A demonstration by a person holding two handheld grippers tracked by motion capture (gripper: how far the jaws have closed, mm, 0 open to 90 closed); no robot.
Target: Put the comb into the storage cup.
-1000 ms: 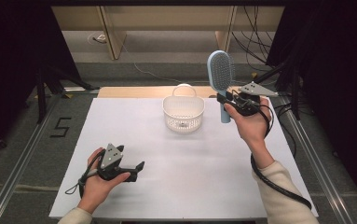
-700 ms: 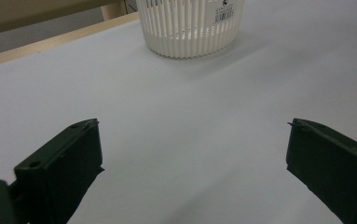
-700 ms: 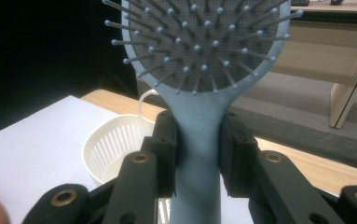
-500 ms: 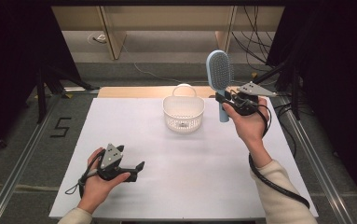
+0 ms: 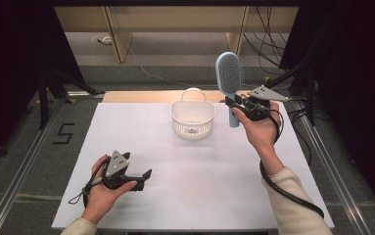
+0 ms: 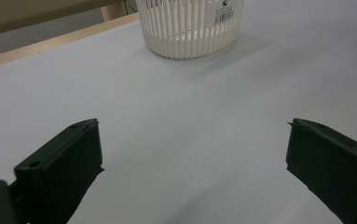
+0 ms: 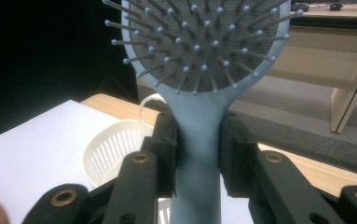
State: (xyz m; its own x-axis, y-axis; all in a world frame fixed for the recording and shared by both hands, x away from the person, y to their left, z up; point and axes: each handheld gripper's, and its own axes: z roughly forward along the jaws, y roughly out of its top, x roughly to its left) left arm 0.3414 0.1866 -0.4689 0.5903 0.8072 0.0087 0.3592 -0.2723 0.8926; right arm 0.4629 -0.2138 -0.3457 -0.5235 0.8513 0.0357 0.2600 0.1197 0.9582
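Blue brush [image 5: 229, 78] stands upright in the air, right gripper [image 5: 235, 105] clamped on its handle, just right of the basket [image 5: 192, 118]. Lifting looks done; dropping it into the basket likely remains. Left gripper [image 5: 143, 177] rests spread wide, holding nothing.

The left gripper [image 5: 143, 177] lies low in the left hand [image 5: 102, 188], its jaws spread wide with nothing between the pads. The right gripper [image 5: 231, 104], raised in the right hand [image 5: 259, 129], has its jaws clamped on a hairbrush [image 5: 230, 78] handle between the fingertips.
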